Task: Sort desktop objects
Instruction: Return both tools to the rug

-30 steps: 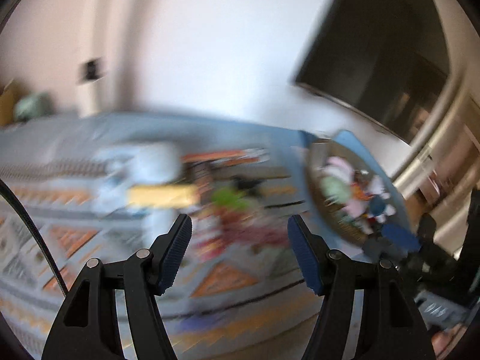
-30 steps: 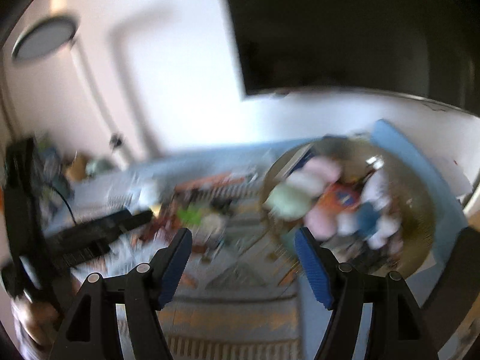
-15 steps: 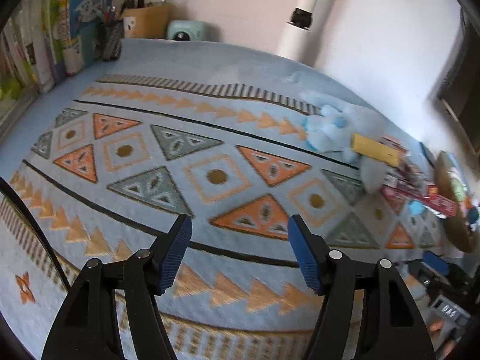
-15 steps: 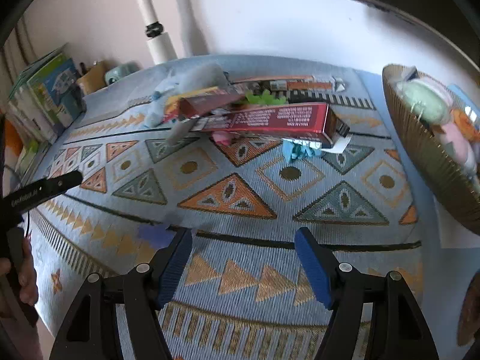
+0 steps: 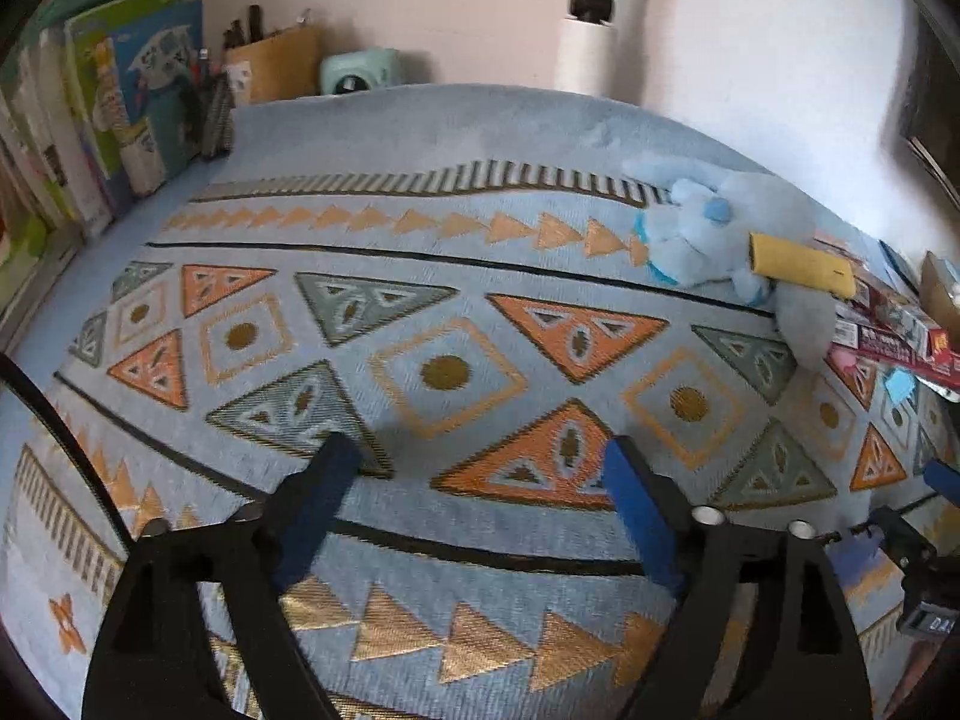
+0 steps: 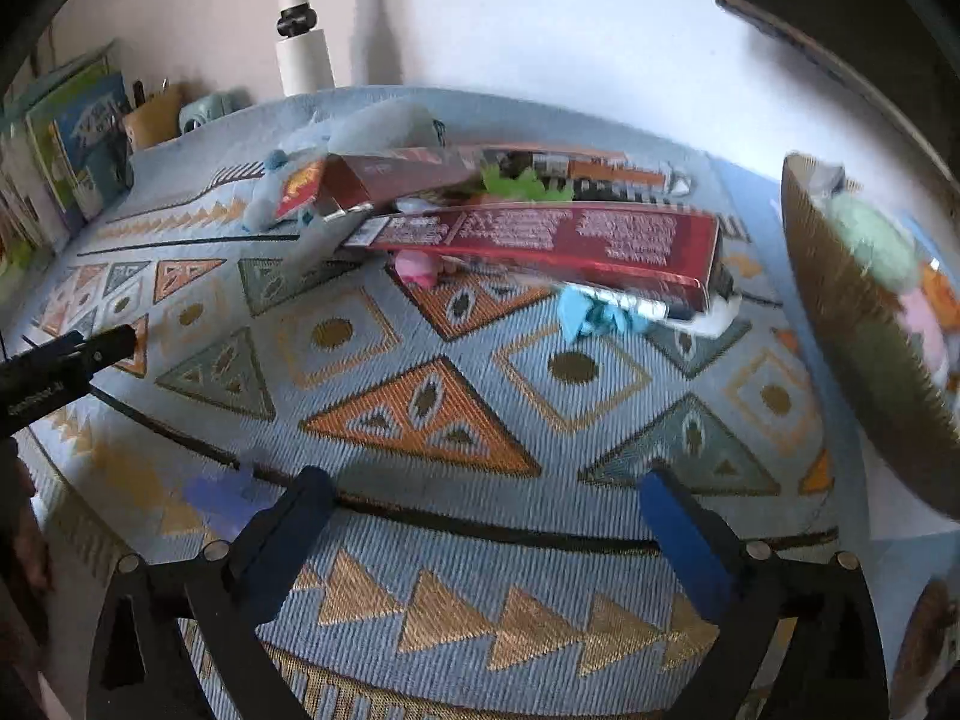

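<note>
The clutter to be sorted lies in one heap ahead of the right hand-held gripper (image 6: 480, 489) and well off to the right of the left hand-held gripper (image 5: 477, 453). In the heap, a long dark-red carton (image 6: 540, 246) lies across the top, a second red-brown carton (image 6: 384, 180) sits behind it to the left, and a third long printed box (image 6: 600, 171) lies along the far side. A pale-blue plush toy (image 5: 714, 228) rests at the heap's left end with one yellow flat box (image 5: 801, 264) lying on it. Smaller pieces peek out: one pink thing (image 6: 417, 270), one green scrap (image 6: 522, 183) and one crumpled blue paper (image 6: 585, 312).

To the right of the right gripper stands one woven basket (image 6: 852, 324) already filled with soft toys; their count cannot be told.

Both grippers hang over bare patterned cloth (image 5: 444, 372) on the desk, with their jaws opening wide and nothing between them. This looks like the approach step: no item is picked yet. The next move probably calls for reaching forward to the heap and choosing a top item, likely the long carton, without dragging the pieces under it.

Far to the left are a row of books (image 5: 120, 120), one pen holder (image 5: 276, 60) and one small mint camera (image 5: 360, 72).
</note>
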A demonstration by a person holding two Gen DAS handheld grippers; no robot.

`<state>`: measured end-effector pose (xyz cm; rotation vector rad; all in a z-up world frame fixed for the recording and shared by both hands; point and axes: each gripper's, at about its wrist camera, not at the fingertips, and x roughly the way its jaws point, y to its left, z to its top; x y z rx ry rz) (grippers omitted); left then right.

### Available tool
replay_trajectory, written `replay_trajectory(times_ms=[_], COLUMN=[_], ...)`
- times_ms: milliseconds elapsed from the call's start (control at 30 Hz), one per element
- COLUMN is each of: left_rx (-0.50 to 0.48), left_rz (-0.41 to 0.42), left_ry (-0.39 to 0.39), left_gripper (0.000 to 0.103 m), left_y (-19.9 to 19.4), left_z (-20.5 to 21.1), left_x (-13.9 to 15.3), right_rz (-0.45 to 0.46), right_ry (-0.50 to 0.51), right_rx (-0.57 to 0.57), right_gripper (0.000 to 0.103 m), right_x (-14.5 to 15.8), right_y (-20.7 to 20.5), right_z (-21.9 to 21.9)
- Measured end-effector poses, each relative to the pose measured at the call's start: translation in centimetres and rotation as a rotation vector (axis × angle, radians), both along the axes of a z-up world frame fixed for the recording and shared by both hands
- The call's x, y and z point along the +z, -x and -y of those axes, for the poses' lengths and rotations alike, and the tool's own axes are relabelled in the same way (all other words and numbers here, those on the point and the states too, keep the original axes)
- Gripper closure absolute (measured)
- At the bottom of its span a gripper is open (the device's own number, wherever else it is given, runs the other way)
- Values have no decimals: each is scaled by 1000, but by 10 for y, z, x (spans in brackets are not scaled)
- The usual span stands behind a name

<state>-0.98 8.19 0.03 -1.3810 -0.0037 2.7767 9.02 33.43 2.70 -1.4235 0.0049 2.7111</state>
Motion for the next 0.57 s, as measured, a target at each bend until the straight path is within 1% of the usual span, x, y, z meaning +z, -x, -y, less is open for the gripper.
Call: replay_trajectory(times_ms=[33, 67, 133, 567], left_rx=[-24, -35, -32, -40], left_rz=[13, 14, 18, 17], left_ry=[8, 31, 13, 15], left_gripper=[0, 0, 0, 0], left_y=[1, 1, 3, 4], left_z=[-5, -10, -9, -9], left_x=[-3, -3, -4, -6], right_rz=[2, 7, 6, 6], right_ry=[3, 23, 28, 25], right_rx=[2, 0, 0, -3], right_gripper=[0, 0, 0, 0], right_x=[-1, -2, -3, -3], right_y=[1, 1, 1, 2], right_z=[0, -3, -4, -4])
